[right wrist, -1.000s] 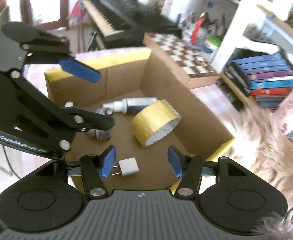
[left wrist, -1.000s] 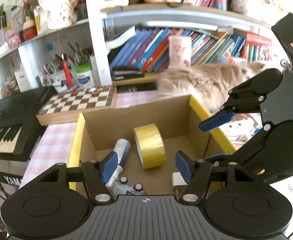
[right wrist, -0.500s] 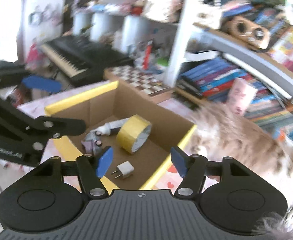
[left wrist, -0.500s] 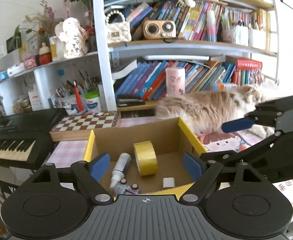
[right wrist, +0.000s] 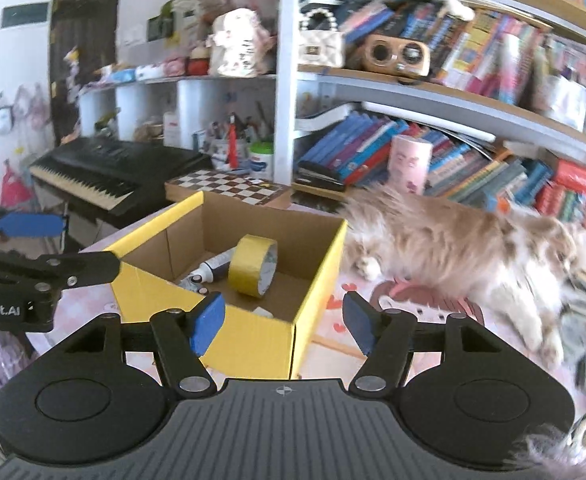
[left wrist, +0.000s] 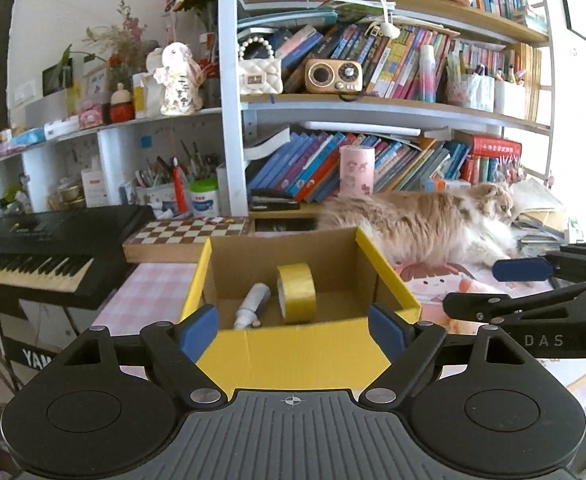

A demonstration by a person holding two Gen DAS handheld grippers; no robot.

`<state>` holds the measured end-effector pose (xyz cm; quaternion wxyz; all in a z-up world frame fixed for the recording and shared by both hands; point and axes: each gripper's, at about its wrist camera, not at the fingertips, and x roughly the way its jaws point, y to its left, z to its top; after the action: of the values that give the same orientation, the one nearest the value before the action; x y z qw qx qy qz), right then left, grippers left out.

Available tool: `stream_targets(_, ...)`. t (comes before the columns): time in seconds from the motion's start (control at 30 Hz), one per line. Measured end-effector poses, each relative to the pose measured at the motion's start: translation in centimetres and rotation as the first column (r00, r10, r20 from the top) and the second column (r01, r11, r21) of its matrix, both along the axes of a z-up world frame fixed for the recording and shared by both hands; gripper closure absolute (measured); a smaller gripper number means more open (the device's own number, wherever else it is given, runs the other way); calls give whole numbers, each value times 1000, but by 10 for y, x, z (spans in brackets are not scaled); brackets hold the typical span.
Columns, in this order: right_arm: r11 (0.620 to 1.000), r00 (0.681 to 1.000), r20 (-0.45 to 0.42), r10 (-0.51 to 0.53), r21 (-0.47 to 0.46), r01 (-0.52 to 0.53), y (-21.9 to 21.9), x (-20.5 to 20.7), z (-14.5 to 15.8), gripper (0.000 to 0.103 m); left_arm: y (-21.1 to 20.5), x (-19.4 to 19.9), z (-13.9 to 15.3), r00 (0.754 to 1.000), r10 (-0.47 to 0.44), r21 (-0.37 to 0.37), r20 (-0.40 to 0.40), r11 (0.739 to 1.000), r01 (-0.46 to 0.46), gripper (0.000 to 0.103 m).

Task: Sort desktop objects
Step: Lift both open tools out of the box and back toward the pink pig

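Note:
A yellow-rimmed cardboard box [left wrist: 313, 350] [right wrist: 249, 344] stands on the pink desk. Inside it lie a roll of yellow tape [left wrist: 296, 298] [right wrist: 253, 266] and a white bottle [left wrist: 252, 306] [right wrist: 215, 266]; a white plug [right wrist: 264, 312] peeks over the rim in the right wrist view. My left gripper [left wrist: 293, 330] is open and empty, in front of the box's near wall. My right gripper [right wrist: 283, 322] is open and empty, in front of the box's near right corner. Each gripper shows at the side of the other's view.
A fluffy cat [left wrist: 425, 226] [right wrist: 465, 248] lies on the desk right of the box. A chessboard [left wrist: 185, 234] and a black keyboard [left wrist: 45, 248] sit behind and left. Bookshelves [left wrist: 373, 104] stand along the back.
Both grippers have pulled back and up out of the box and now hang in front of it. The tape, bottle and plug stay inside the box.

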<state>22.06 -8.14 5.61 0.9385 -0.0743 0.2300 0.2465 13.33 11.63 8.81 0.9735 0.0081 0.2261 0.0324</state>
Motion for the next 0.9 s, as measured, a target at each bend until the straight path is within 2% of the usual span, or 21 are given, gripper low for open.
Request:
stream_targets(0.47, 992, 989, -81, -122, 15, 123, -18, -55, -31, 38, -5, -48, -30, 997, 31, -39, -75, 999, -34, 18)
stream_targets(0.9, 981, 974, -117, -193, -6, 194, -38, -83, -46, 37, -17, -63, -42, 994, 11, -48, -109, 999, -16, 18)
